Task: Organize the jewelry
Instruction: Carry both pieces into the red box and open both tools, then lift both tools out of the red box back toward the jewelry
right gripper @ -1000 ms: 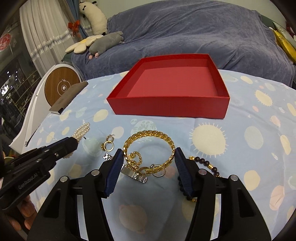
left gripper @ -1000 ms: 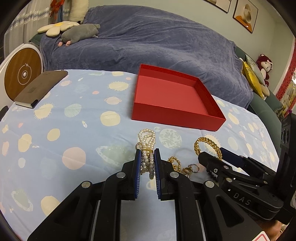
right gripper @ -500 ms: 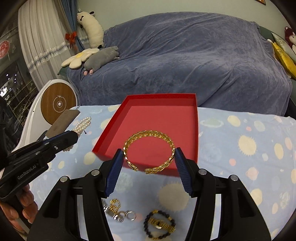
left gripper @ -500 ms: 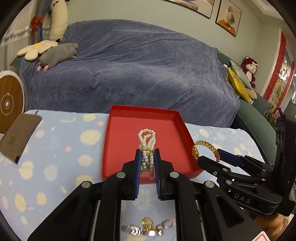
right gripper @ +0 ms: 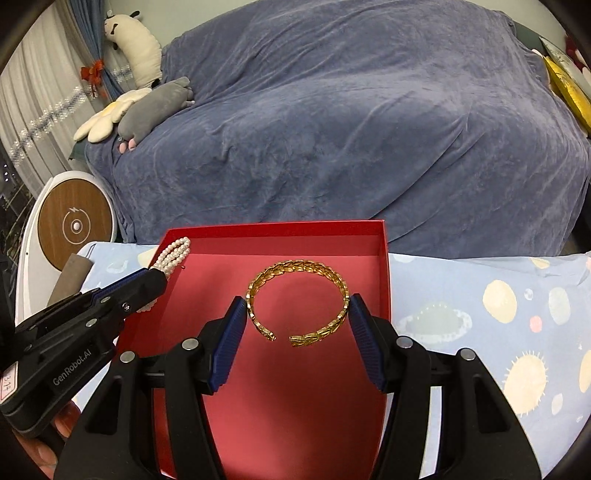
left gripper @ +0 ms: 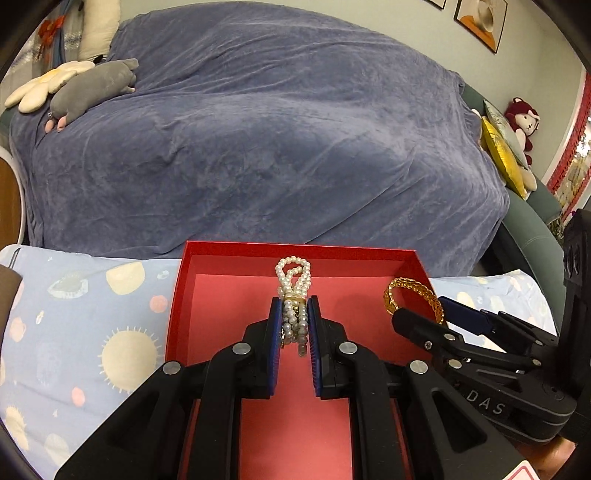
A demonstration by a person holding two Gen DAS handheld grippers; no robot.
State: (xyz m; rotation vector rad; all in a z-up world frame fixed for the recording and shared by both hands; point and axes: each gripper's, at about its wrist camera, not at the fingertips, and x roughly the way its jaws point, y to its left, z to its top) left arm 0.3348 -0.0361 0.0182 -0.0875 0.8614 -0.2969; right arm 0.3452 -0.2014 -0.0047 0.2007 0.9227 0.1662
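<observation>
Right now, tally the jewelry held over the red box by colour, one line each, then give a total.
White: 1, the pearl bracelet held in the left gripper
Gold: 1, the gold cuff bangle held in the right gripper
Total: 2, both over the red box

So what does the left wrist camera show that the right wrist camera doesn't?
Only the left wrist view shows the red plush toy and framed pictures. Only the right wrist view shows the round wooden disc with a white rim and the curtain. Both show the red box, the pearl bracelet in the left tool and the gold bangle in the right tool.
</observation>
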